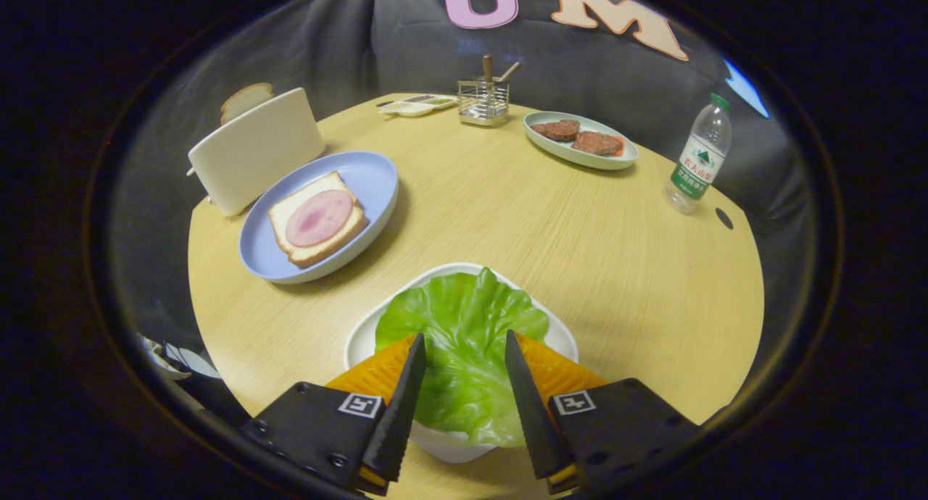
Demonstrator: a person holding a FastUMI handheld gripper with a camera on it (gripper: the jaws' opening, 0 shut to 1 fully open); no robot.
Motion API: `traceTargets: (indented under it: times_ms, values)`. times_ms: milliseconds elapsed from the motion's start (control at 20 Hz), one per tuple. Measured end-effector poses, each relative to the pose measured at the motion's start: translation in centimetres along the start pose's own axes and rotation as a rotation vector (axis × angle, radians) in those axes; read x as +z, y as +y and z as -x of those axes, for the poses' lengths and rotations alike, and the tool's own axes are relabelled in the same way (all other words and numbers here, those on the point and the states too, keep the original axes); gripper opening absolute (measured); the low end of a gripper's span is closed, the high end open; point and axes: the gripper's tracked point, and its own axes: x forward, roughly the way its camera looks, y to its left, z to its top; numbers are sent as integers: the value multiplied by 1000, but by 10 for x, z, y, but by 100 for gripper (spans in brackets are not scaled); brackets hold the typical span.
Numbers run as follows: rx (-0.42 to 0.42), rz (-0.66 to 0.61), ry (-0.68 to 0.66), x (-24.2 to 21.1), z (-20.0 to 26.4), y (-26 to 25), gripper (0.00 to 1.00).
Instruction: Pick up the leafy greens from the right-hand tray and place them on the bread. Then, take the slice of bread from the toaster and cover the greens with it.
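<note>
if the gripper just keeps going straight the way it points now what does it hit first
Most likely the lettuce: the open gripper has a finger on each side of the leaf, which lies in the white dish. Beyond that is bare table. Depth is hard to judge here.

Water bottle (697, 156) — patties (578, 136) — utensil rack (483, 100)

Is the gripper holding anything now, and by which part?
It cannot be told: the gripper has its jaws on either side of the lettuce leaf on the white tray, contact unclear.
</note>
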Motion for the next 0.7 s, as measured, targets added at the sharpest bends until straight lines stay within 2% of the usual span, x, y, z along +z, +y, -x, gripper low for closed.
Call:
traceTargets:
  times_ms: [100,300,400,550,650,700]
  values:
    - [-2,-1,10,-1,1,1,71]
    - [-12,4,24,0,1,2,50]
    - [-56,25,-10,8,2,-6,40]
    - [-66,30,-7,4,-3,-4,25]
    - [-87,29,-20,11,-1,-5,10]
    - [-91,30,-18,7,0,-3,8]
